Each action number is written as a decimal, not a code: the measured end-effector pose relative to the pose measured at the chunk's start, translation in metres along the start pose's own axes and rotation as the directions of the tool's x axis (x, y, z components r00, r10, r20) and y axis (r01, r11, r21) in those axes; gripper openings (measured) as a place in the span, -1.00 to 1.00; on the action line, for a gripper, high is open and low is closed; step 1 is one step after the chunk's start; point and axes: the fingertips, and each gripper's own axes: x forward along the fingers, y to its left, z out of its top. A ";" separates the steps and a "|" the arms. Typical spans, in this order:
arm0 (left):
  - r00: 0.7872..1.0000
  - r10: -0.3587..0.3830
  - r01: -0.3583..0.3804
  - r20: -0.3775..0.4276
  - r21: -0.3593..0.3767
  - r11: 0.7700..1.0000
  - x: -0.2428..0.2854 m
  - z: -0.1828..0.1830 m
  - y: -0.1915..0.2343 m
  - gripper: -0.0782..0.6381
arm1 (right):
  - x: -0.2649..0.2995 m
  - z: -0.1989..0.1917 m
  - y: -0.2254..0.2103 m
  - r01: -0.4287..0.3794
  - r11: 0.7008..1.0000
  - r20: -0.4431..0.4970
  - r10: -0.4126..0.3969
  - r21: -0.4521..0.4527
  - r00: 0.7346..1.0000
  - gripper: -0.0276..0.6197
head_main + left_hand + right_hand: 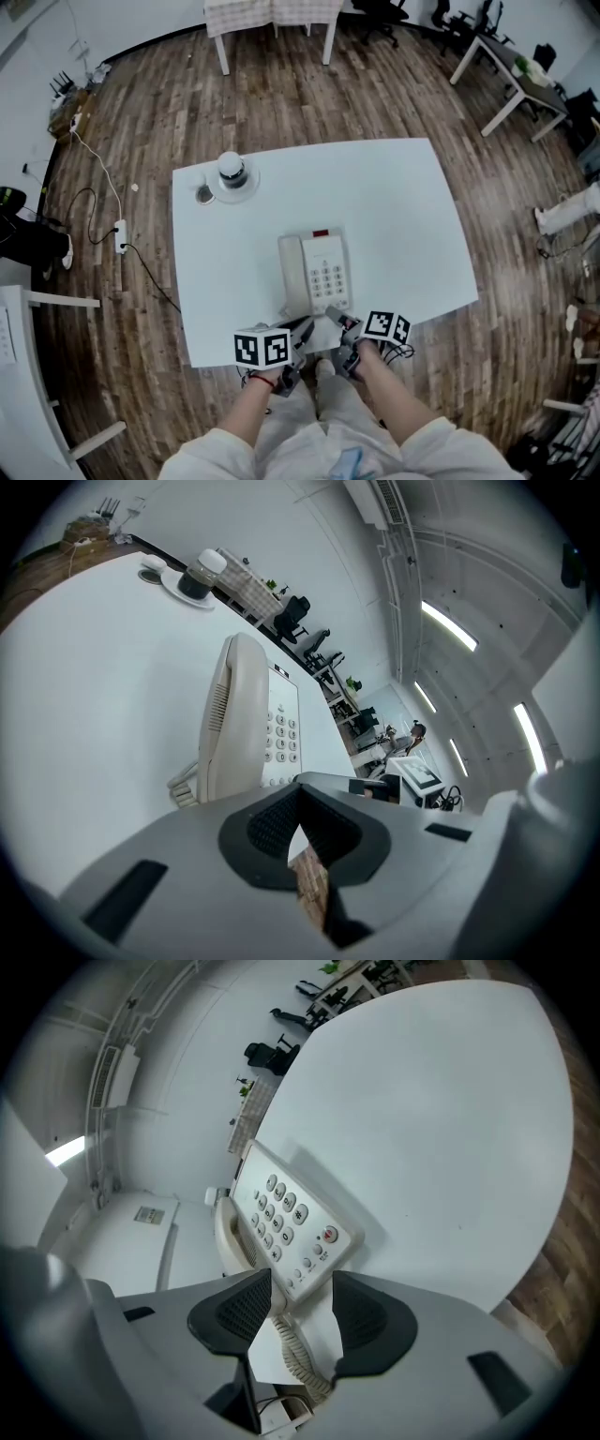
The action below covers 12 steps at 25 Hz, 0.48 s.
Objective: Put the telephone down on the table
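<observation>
White telephone [315,272] near table [403,216] front edge; left claw [298,803] closed, right claw [302,1290] open.

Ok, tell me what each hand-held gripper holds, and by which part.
Nothing is held. The left hand-held gripper is shut and empty; the right hand-held gripper is open, with a corner of the telephone and its coiled cord between its jaws, ungripped.

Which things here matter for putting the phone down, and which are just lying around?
For the job: telephone, table, left gripper, right gripper.

Lying about: capped cup, saucer, small round item beside it, power strip on the floor.
</observation>
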 end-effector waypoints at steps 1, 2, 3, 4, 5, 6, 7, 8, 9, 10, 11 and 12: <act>1.000 0.003 -0.003 0.000 0.001 1.000 0.000 0.000 0.000 -0.78 | -0.002 0.001 0.001 -0.005 1.000 -0.005 0.005 -0.020 1.000 -0.23; 1.000 0.006 -0.006 0.000 0.002 1.000 -0.001 0.000 0.000 -0.78 | -0.004 0.002 0.001 -0.010 0.999 -0.008 0.010 -0.041 1.000 -0.23; 1.000 0.008 -0.008 0.001 0.003 1.000 -0.001 0.000 -0.001 -0.78 | -0.007 0.004 0.003 -0.018 0.998 -0.011 0.017 -0.067 1.000 -0.23; 1.000 0.009 -0.009 0.002 0.004 1.000 -0.002 0.000 -0.002 -0.78 | -0.009 0.005 0.005 -0.032 0.994 -0.014 0.031 -0.101 0.999 -0.23; 1.000 0.009 -0.009 0.004 0.006 1.000 -0.004 0.000 -0.004 -0.78 | -0.012 0.006 0.009 -0.052 0.989 -0.017 0.050 -0.139 0.999 -0.23; 1.000 0.009 -0.009 0.007 0.010 1.000 -0.005 0.000 -0.006 -0.78 | -0.015 0.007 0.013 -0.074 0.981 -0.019 0.072 -0.180 0.997 -0.24; 1.000 0.010 -0.011 0.010 0.014 1.000 -0.006 -0.001 -0.007 -0.78 | -0.018 0.008 0.018 -0.096 0.971 -0.022 0.094 -0.220 0.995 -0.24; 1.000 0.013 -0.013 0.013 0.020 1.000 -0.007 -0.001 -0.009 -0.78 | -0.022 0.008 0.024 -0.121 0.959 -0.027 0.118 -0.258 0.993 -0.24; 1.000 0.016 -0.016 0.017 0.026 1.000 -0.008 -0.002 -0.009 -0.78 | -0.025 0.008 0.030 -0.147 0.945 -0.032 0.144 -0.293 0.989 -0.25; 1.000 0.019 -0.020 0.021 0.032 0.999 -0.009 -0.003 -0.009 -0.78 | -0.028 0.007 0.036 -0.175 0.930 -0.038 0.172 -0.323 0.984 -0.26; 0.999 0.023 -0.024 0.025 0.037 0.999 -0.010 -0.003 -0.010 -0.78 | -0.031 0.006 0.041 -0.203 0.915 -0.043 0.201 -0.349 0.979 -0.29; 0.999 0.028 -0.029 0.029 0.041 0.999 -0.013 -0.003 -0.011 -0.78 | -0.035 0.005 0.047 -0.228 0.902 -0.047 0.226 -0.368 0.973 -0.31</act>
